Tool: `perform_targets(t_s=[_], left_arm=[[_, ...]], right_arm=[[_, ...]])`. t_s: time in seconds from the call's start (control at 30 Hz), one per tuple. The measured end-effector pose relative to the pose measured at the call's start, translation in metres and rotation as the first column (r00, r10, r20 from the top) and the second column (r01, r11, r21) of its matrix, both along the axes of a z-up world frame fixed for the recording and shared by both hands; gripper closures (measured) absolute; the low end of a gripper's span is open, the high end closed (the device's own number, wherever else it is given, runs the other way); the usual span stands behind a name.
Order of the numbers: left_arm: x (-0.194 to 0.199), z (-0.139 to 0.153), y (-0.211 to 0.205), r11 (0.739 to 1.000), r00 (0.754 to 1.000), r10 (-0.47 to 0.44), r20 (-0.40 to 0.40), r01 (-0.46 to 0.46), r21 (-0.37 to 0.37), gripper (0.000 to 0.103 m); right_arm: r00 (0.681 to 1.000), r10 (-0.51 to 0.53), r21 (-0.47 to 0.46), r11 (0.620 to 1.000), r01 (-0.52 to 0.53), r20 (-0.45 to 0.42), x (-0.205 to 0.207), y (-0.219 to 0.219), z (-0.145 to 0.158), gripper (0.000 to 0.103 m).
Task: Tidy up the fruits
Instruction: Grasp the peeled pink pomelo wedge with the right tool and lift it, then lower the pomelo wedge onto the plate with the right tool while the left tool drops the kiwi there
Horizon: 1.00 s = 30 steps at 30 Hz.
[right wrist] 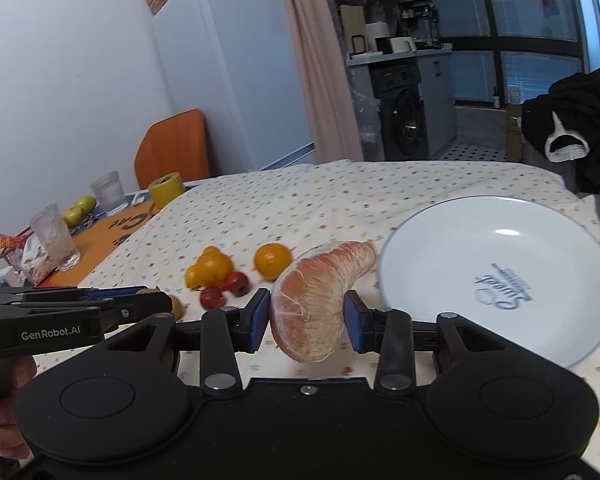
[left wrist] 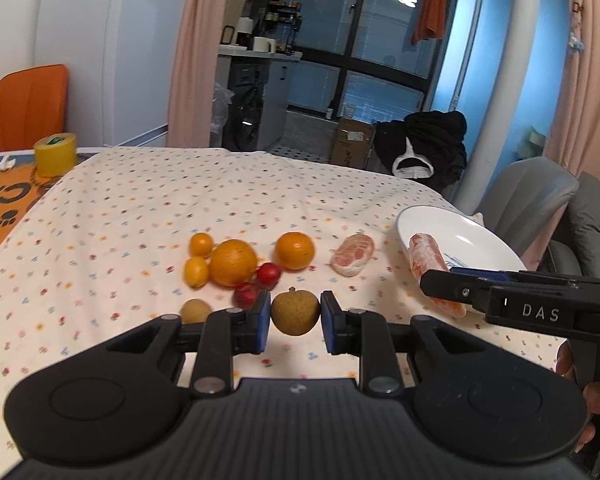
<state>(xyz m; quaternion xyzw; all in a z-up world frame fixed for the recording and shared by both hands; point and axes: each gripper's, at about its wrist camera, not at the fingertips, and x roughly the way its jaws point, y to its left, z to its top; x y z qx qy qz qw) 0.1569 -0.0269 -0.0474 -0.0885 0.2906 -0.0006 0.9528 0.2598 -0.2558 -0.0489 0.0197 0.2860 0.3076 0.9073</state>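
Now your right hand-held gripper pinches the peeled pomelo segment beside the white plate, lower centre; your left hand-held gripper is spread around the longan, ready to lift.

Both grippers are matte black plastic: the left gripper and right gripper each have a ribbed centre plate, two round domed housings, silver pivot screws and blue rubber pads on the fingers. White lettering marks their sides ("DAS" on one, "GenRobot.AI" on the other).
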Motion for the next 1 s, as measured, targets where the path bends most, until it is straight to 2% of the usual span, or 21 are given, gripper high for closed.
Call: perform_targets(t_s=[0.53,1.0], left_arm=[[0.026,0.007,-0.045,0.994,0.995,-0.096,0.004,0.096,0.054,0.078],[0.050,0.008,-0.075,0.984,0.987,-0.162,-0.001,0.162,0.080,0.078]], right_arm=[[0.990,-0.141,0.019,0.990,0.141,0.000,0.020,-0.059,-0.006,0.065],[0.973,-0.229,-0.022,0.973,0.229,0.010,0.042,-0.081,-0.015,0.065]])
